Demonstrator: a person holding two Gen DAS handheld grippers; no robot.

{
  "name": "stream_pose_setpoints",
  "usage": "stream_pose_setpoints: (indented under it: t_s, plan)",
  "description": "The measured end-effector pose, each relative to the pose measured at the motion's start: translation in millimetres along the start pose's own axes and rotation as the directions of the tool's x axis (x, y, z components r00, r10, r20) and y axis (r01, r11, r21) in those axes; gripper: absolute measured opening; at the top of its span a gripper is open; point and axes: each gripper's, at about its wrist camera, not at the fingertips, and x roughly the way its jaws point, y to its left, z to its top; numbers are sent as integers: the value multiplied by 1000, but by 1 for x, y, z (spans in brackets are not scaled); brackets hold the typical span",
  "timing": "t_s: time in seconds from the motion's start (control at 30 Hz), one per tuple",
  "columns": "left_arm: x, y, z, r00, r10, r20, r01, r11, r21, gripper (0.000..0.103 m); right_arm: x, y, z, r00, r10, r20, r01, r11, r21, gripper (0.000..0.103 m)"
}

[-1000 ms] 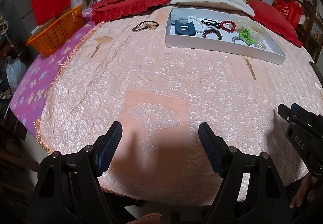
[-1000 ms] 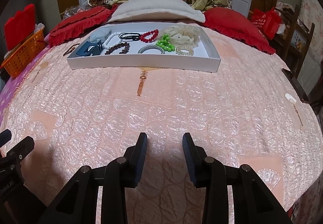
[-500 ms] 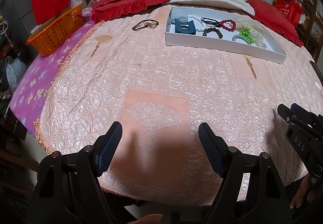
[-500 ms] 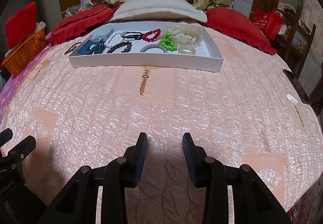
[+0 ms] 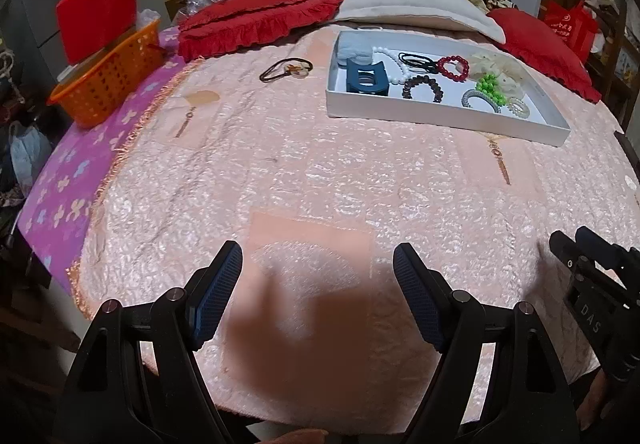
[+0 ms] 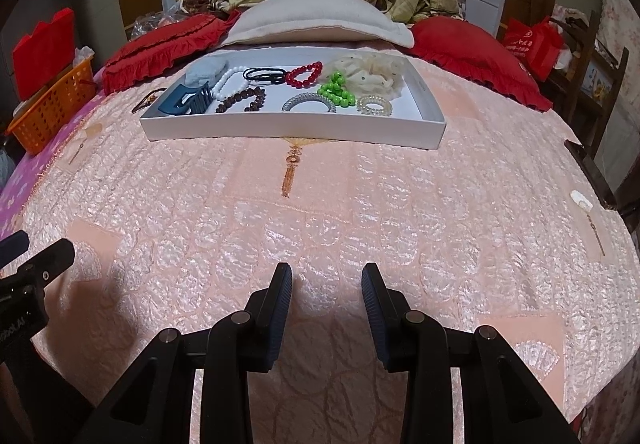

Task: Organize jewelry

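A white tray (image 6: 296, 130) sits in the upper middle of the right wrist view on a pink quilted bedspread (image 6: 320, 204); inside it lie a blue hair claw (image 6: 186, 102), white beads (image 6: 230, 82), a black hair tie (image 6: 262, 74), a red bead bracelet (image 6: 304, 74), a brown bead bracelet (image 6: 242, 100), green beads (image 6: 336, 90), a silvery bangle (image 6: 308, 102), a clear coil tie (image 6: 374, 105) and a cream scrunchie (image 6: 372, 70); left of the tray, on the bedspread, rests a dark hair tie with a charm (image 5: 286, 69); an orange basket (image 5: 108, 80) stands at the left edge; red pillows (image 5: 260, 22) lie beyond; the left gripper (image 5: 318, 276) gapes wide and empty at lower centre; the right gripper (image 6: 326, 294) stands narrower, nothing between its pads.
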Motion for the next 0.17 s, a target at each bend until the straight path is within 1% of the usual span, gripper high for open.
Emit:
stream_pose_setpoints:
  t_s: [0.1,0.17]
  plan:
    - [6,-1,3,1000,-21,-16,21,1000,-4,78,2,0,2,1000,6,-3,-6,1000,0,35]
    - [8,-2,5,1000,-14,-19,14,1000,-3,78,3,-1,3,1000,7,-4,-7,1000,0,34]
